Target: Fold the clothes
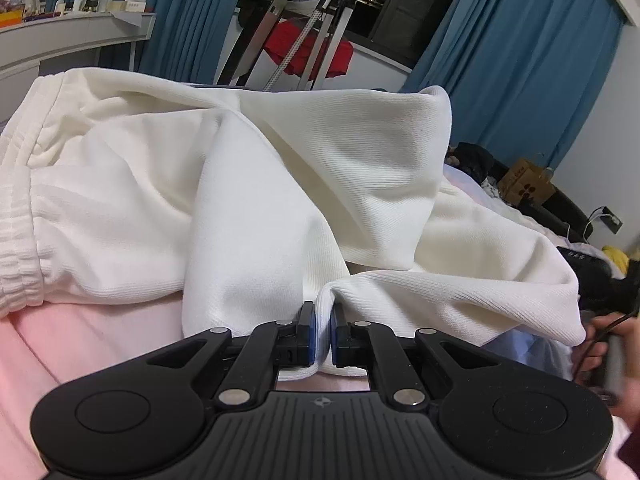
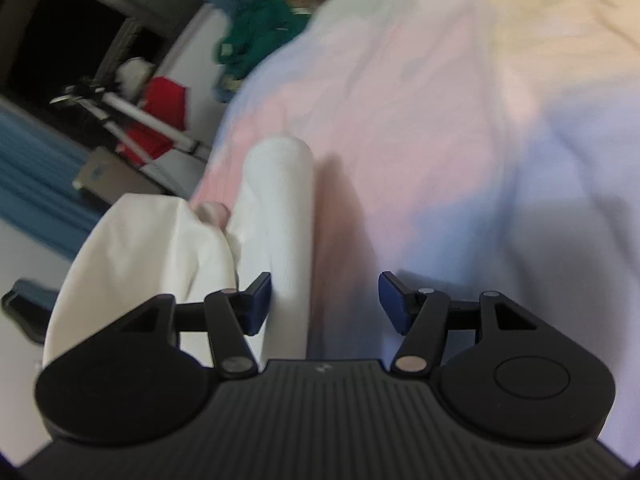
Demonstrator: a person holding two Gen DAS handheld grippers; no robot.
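A white ribbed-knit garment [image 1: 248, 184] lies crumpled on the pastel bed sheet [image 1: 80, 344], its elastic waistband [image 1: 16, 248] at the left edge. My left gripper [image 1: 323, 320] is shut on a pinched fold of this white cloth near its lower hem. In the blurred right wrist view the same white garment [image 2: 276, 216] hangs in long folds at the left. My right gripper [image 2: 325, 300] is open above the sheet [image 2: 460, 140], its left pad [image 2: 258, 304] beside the white cloth and nothing between the pads.
A person's hand [image 1: 604, 356] holding a handle shows at the right edge. Behind the bed stand a drying rack with a red cloth [image 1: 308, 50], blue curtains [image 1: 520, 52] and a shelf with bottles [image 1: 76, 20]. Dark clothes and a cardboard box [image 1: 524, 186] lie to the right; a green cloth [image 2: 260, 44] lies past the bed.
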